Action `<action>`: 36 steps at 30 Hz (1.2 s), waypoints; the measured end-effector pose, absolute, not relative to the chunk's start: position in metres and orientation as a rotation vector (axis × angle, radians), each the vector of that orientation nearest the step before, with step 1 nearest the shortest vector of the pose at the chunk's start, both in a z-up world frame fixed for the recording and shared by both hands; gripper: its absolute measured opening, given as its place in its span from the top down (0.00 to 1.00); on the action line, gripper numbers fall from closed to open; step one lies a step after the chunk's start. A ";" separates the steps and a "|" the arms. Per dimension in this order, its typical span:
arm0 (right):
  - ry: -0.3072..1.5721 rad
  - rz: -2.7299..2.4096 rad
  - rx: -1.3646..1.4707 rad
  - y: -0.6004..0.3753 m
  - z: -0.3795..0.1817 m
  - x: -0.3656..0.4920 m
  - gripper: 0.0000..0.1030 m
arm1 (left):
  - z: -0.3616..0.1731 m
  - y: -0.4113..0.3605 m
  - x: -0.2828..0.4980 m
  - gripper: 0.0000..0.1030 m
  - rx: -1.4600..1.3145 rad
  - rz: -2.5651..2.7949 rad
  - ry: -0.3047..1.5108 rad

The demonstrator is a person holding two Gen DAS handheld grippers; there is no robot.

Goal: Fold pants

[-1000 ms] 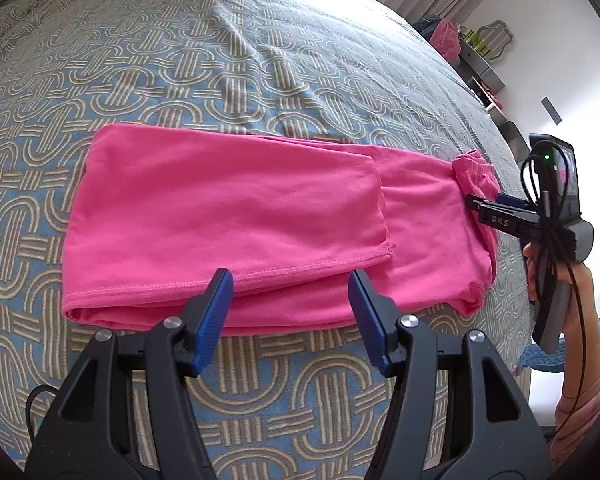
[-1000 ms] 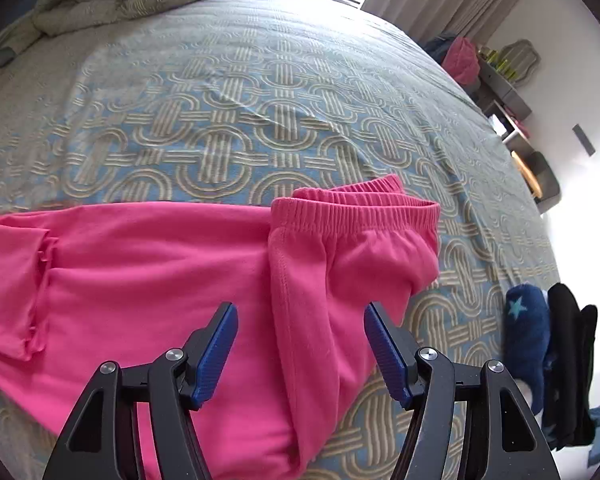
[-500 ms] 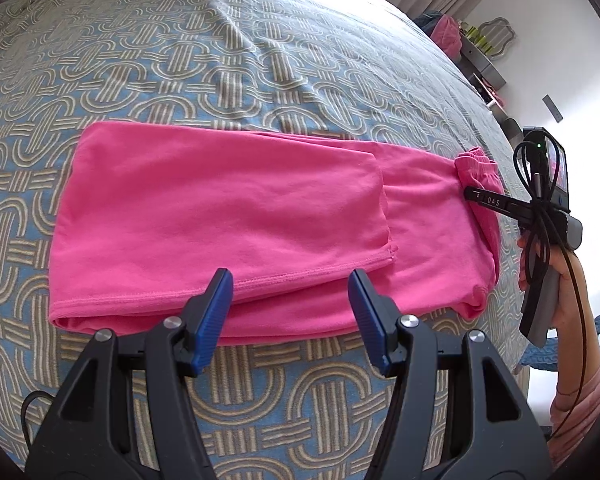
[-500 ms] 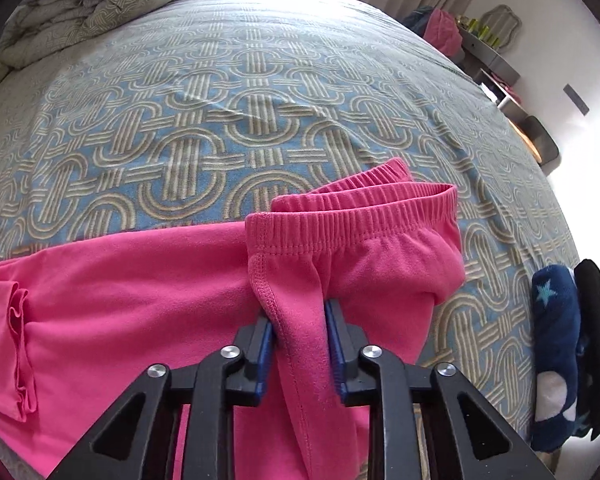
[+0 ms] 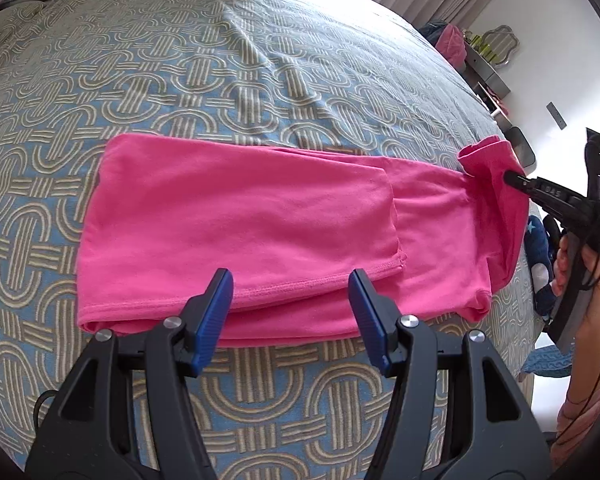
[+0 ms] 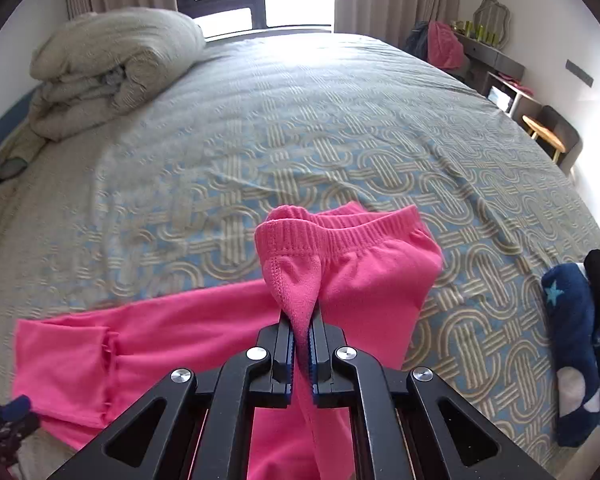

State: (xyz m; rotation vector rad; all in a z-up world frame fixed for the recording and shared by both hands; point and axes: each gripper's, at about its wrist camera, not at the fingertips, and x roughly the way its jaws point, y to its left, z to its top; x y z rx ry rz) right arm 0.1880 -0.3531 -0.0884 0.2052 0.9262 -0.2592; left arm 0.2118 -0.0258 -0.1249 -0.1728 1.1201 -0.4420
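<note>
Pink pants (image 5: 260,232) lie half-folded on the bed (image 5: 260,80). Right tool (image 6: 300,344) has just clamped shut on the waistband end, lifting it. Left tool (image 5: 290,308) hangs open at the near edge, gripping nothing.

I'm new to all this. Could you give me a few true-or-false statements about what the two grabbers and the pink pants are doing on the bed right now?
1. The right gripper is clamped on the waistband end of the pink pants. True.
2. The left gripper is squeezing the pants. False: its jaws stand open, pinching nothing.
3. The pants lie on a patterned bedspread. True.
4. The pants are spread out full length. False: the leg end is already folded over.
5. The rolled-up duvet covers the pants. False: it sits apart, far up the bed.
</note>
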 end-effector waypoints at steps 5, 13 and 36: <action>0.841 -0.040 0.268 -0.323 -0.046 0.177 0.96 | -0.119 -0.016 0.218 0.41 -0.239 -0.465 1.123; 0.905 0.223 0.078 -0.232 -0.055 0.145 0.96 | -0.144 -0.043 0.222 0.32 -0.410 -0.731 1.298; 1.016 0.246 0.113 -0.282 -0.107 0.081 0.95 | -0.176 -0.128 0.229 0.22 -0.744 -0.946 1.511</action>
